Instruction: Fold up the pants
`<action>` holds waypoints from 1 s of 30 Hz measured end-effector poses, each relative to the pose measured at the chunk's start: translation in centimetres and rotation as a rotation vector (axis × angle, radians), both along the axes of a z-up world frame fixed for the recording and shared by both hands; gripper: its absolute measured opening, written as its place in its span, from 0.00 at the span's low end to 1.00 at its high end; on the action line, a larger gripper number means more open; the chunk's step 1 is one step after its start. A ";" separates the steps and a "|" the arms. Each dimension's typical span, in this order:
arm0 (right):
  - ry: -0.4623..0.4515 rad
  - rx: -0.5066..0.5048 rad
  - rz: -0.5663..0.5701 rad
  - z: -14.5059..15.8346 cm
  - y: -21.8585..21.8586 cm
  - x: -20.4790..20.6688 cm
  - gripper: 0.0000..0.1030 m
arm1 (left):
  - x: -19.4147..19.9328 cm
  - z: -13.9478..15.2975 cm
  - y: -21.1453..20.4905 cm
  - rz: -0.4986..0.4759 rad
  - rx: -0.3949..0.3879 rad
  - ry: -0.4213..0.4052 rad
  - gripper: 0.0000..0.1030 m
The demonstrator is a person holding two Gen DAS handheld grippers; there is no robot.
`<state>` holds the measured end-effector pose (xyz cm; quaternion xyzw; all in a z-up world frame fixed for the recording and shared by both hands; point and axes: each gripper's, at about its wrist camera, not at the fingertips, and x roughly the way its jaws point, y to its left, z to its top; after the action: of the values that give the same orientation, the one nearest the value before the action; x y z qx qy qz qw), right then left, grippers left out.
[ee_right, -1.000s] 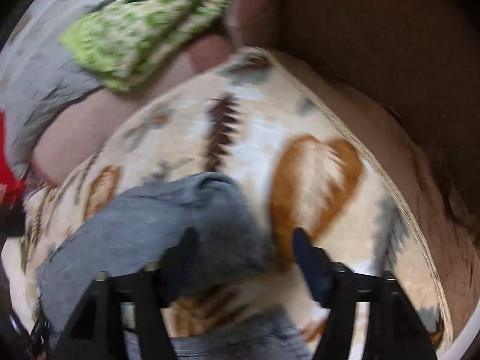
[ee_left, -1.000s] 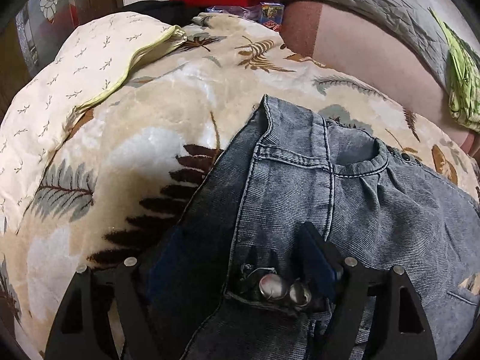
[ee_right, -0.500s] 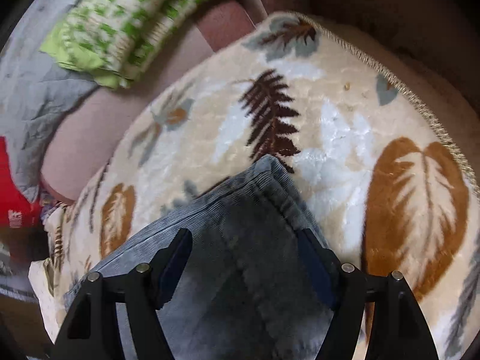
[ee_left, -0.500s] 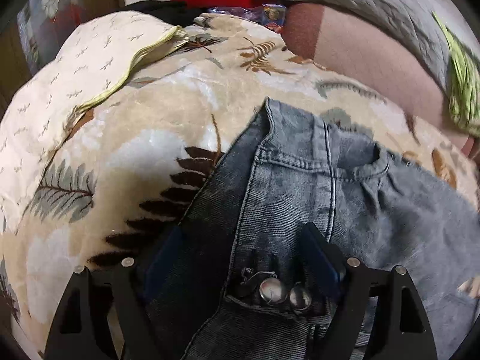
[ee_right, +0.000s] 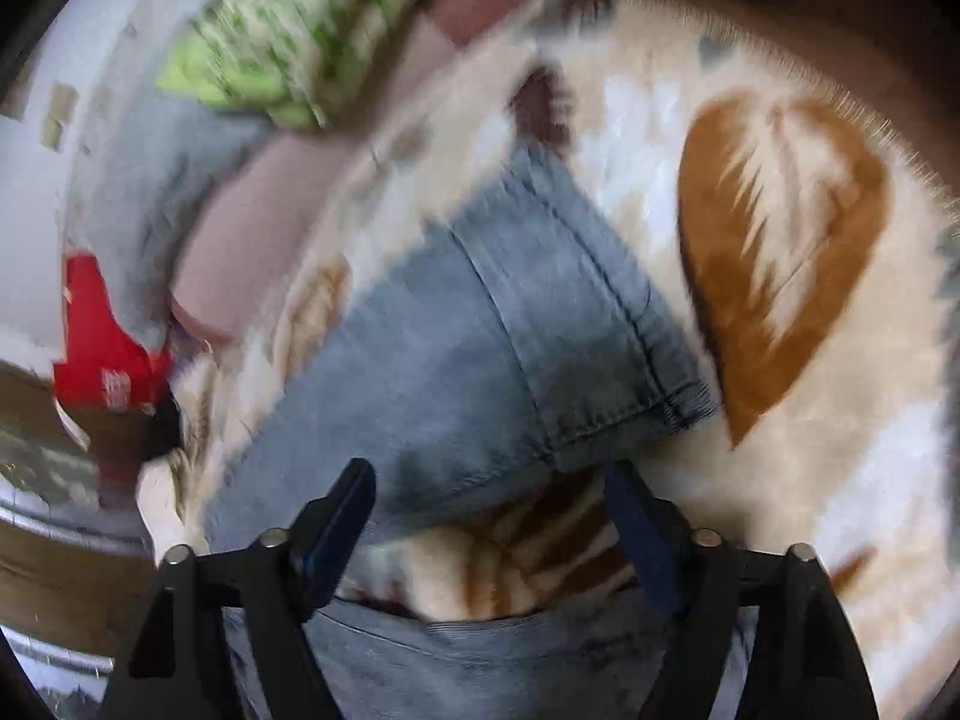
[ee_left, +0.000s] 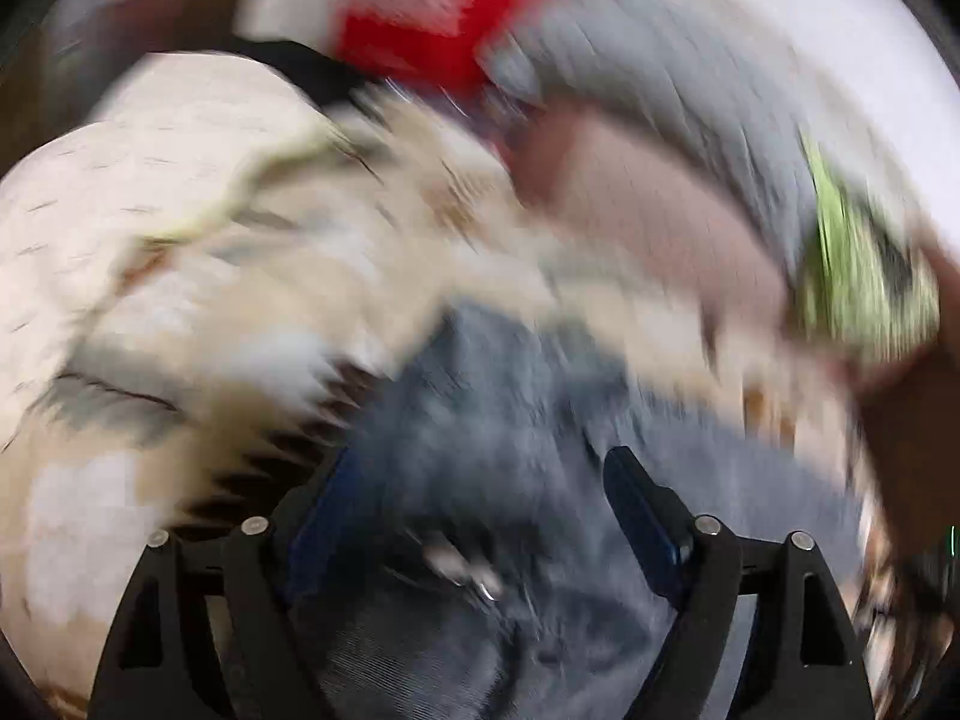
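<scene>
Grey-blue jeans (ee_left: 510, 432) lie on a cream leaf-print blanket (ee_left: 240, 312). The left wrist view is heavily blurred. My left gripper (ee_left: 474, 468) is open above the waist area of the jeans, where metal buttons (ee_left: 474, 582) show faintly. In the right wrist view a hemmed leg end of the jeans (ee_right: 540, 324) lies flat on the blanket (ee_right: 840, 420). My right gripper (ee_right: 489, 480) is open just above the near edge of that leg, with another denim layer (ee_right: 480, 660) below it. Neither gripper holds anything.
A cream pillow (ee_left: 150, 168) lies at the left. A red bag (ee_left: 420, 6), a grey quilt (ee_left: 660, 72) and a green patterned cloth (ee_left: 852, 276) lie at the back. The blanket's fringed edge (ee_right: 870, 120) runs at the right, beside a dark brown surface.
The left gripper has moved fast, blurring its view; the jeans now sit lower and nearer. The right gripper has pulled back, so the whole leg end shows ahead of its fingers.
</scene>
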<state>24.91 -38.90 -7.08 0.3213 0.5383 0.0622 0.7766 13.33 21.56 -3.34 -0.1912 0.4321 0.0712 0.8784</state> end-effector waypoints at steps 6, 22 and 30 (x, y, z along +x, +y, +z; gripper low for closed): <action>-0.061 -0.064 0.027 3.1 0.3 -0.5 0.79 | 0.5 -0.3 0.9 0.012 -0.047 0.110 0.81; -0.110 -0.181 0.063 4.8 -2.0 9.9 0.79 | 13.9 -1.2 6.4 0.053 -0.128 0.168 0.39; -0.090 -0.225 0.066 3.0 -1.5 13.2 0.78 | 15.1 -2.5 6.9 0.047 -0.145 0.169 0.28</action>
<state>38.15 -40.40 -4.04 0.2109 0.5169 0.0414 0.8286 28.43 28.51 -5.86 -0.2576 0.5041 0.0760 0.8208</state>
